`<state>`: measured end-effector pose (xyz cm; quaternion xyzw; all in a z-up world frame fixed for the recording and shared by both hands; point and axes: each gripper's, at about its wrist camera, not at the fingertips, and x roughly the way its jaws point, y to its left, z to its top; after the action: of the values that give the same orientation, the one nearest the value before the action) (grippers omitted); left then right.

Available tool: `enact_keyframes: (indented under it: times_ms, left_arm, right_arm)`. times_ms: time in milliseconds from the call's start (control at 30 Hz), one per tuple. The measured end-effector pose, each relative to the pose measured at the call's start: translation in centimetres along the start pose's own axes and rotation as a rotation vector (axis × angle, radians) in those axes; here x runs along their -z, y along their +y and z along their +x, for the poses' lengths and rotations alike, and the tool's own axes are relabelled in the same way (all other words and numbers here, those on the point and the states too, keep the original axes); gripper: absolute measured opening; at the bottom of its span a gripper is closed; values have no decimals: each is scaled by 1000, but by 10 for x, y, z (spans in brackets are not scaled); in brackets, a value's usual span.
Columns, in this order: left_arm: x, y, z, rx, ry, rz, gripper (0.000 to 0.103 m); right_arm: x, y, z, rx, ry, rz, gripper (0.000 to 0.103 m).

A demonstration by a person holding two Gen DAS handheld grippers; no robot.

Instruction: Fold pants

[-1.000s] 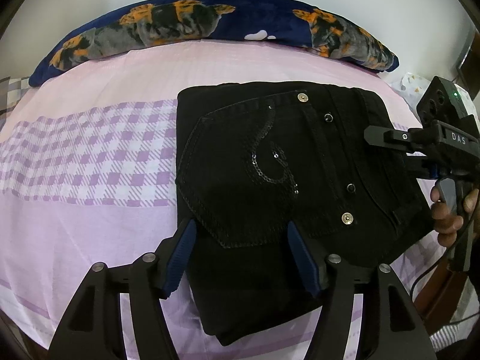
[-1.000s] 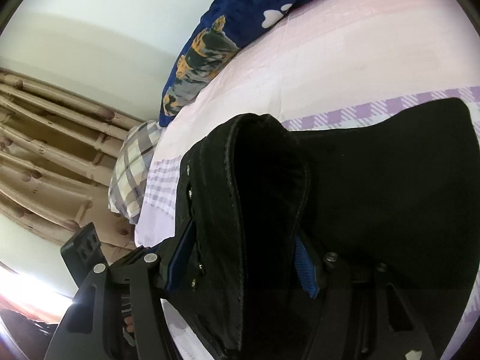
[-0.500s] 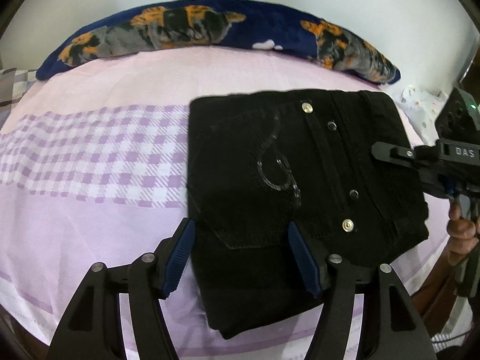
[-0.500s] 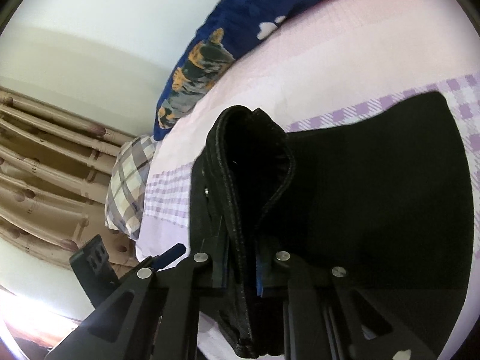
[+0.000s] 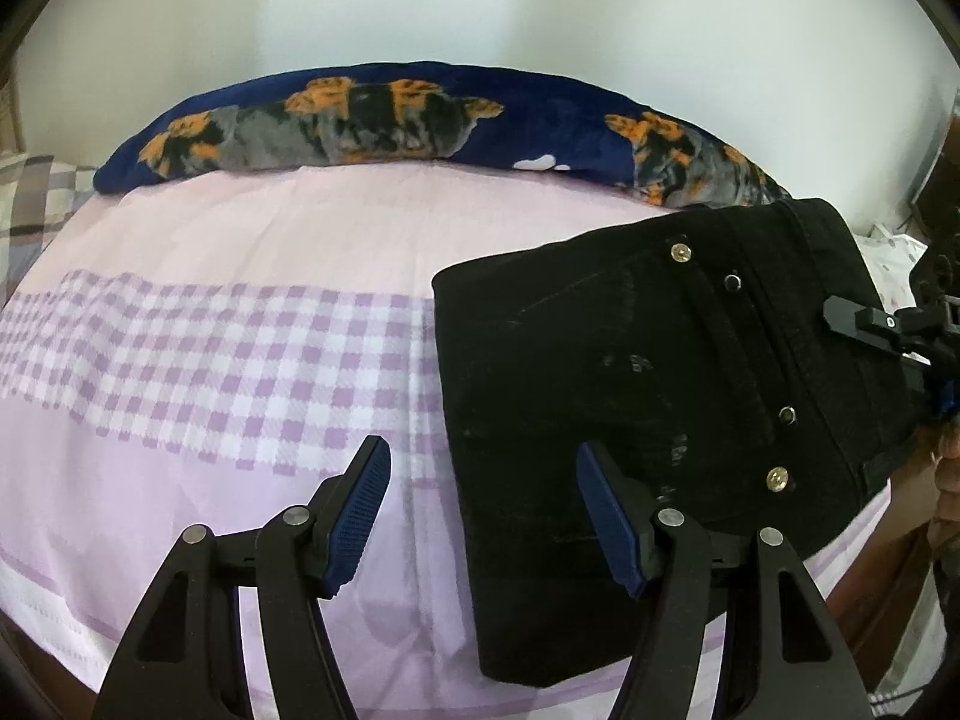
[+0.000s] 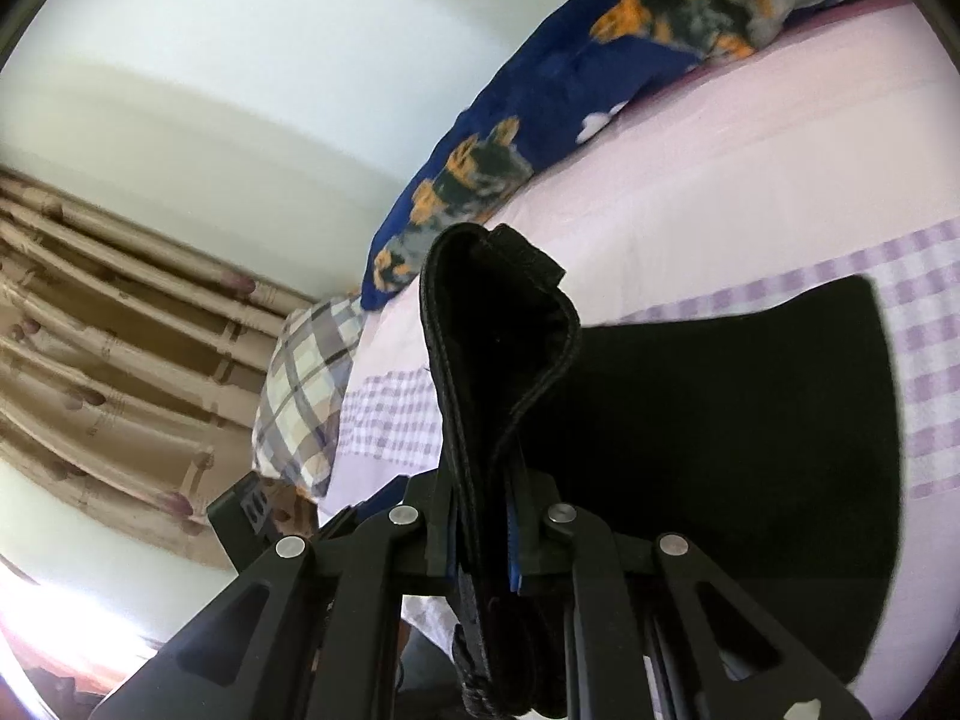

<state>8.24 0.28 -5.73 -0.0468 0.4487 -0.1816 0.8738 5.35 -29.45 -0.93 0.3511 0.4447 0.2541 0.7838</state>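
We have the black pants (image 5: pixel 648 420) folded into a thick packet on the bed (image 5: pixel 240 240), at its right side near the edge, in front of the long blue pillow (image 5: pixel 420 114). Our right hand-held gripper (image 6: pixel 480 546) is pressed together on the waistband end, pinching several layers of denim; the band stands up above its fingers and curls over on itself. Our left hand-held gripper (image 5: pixel 480 516) hangs spread over the sheet, with only its right finger over the packet's near left corner and nothing between the pads.

We judge the cloth heavy for clothing and fairly stiff: it keeps a crease, yet the free layers look ready to sag and slide apart if lifted from one side only. The metal rivets (image 5: pixel 778 477) give poor purchase, so we would take hold on the seamed edge or the folded corner, through all the layers.
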Motion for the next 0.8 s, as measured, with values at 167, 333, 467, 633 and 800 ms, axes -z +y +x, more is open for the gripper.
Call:
enact_keyframes:
  times_ms: [167, 333, 467, 633, 800]
  left_arm:
    - [-5, -19, 7, 25, 9, 40, 65]
    - [-7, -37, 15, 44, 25, 84, 65]
    - [-6, -47, 23, 57, 44, 101, 65]
    - [-1, -56, 32, 63, 73, 127, 65]
    - [11, -59, 46, 71, 130, 144, 65]
  right_arm:
    - [-6, -34, -17, 75, -23, 51, 12]
    - [-3, -72, -20, 127, -35, 123, 11]
    - [-1, -93, -21, 159, -46, 138, 11]
    - [3, -118, -15, 199, -52, 152, 10]
    - [6, -117, -14, 231, -61, 120, 17]
